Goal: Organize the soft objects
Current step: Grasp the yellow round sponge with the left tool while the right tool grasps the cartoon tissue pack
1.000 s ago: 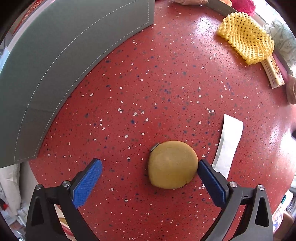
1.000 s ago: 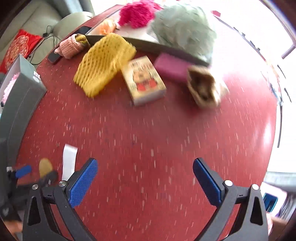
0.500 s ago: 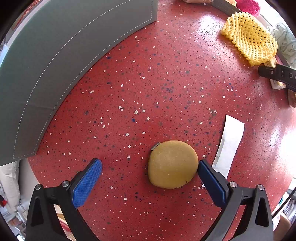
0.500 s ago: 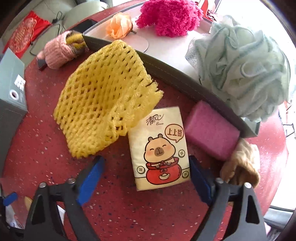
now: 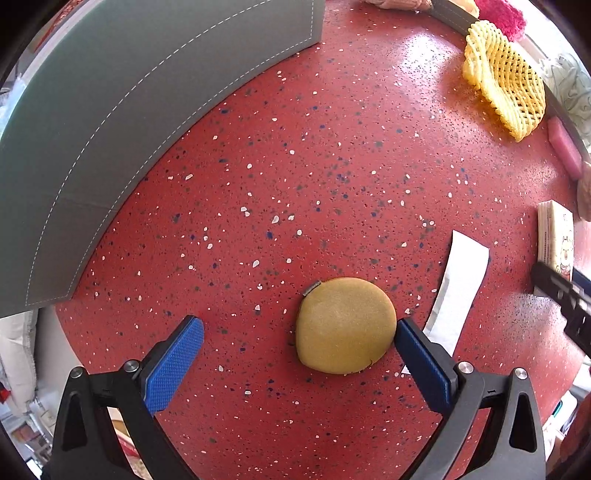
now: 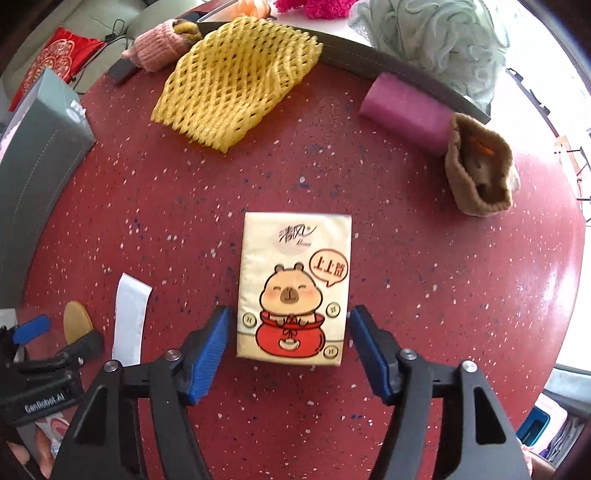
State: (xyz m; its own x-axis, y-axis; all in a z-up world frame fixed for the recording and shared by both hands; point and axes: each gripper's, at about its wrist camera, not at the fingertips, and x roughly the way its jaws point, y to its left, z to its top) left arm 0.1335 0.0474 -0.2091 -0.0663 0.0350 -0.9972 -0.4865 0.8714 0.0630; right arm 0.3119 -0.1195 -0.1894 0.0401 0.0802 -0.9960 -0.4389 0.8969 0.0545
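A round red speckled table (image 6: 424,295) is filling both views, with pale sofa cushions and a red embroidered cushion (image 6: 55,62) lying beyond its far left edge and bright window light washing out the right. A grey stitched box (image 5: 110,110) is standing at the table's left. A grey tray (image 6: 399,70) is sitting along the far edge, carrying a pale green mesh puff (image 6: 436,33) and a pink fluffy item (image 6: 314,5). Leaning against the tray's near wall are a yellow foam net (image 6: 236,85) and a purple sponge (image 6: 406,110), with a brown knit pouch (image 6: 480,173) just right of the sponge and a pink knit glove (image 6: 159,48) to the net's left.

The tissue pack (image 6: 295,284) is lying flat at mid-table, printed with a cartoon animal. The right gripper (image 6: 291,350) is straddling its near end; its jaws have just been closing, the pack between them, the pads standing just beside its edges with slim gaps showing. A white paper strip (image 5: 458,291) is lying between the pack and a tan round pad (image 5: 345,325). The left gripper (image 5: 299,365) is hanging spread wide over the pad, its right pad touching or nearly touching the rim, its left pad well apart.
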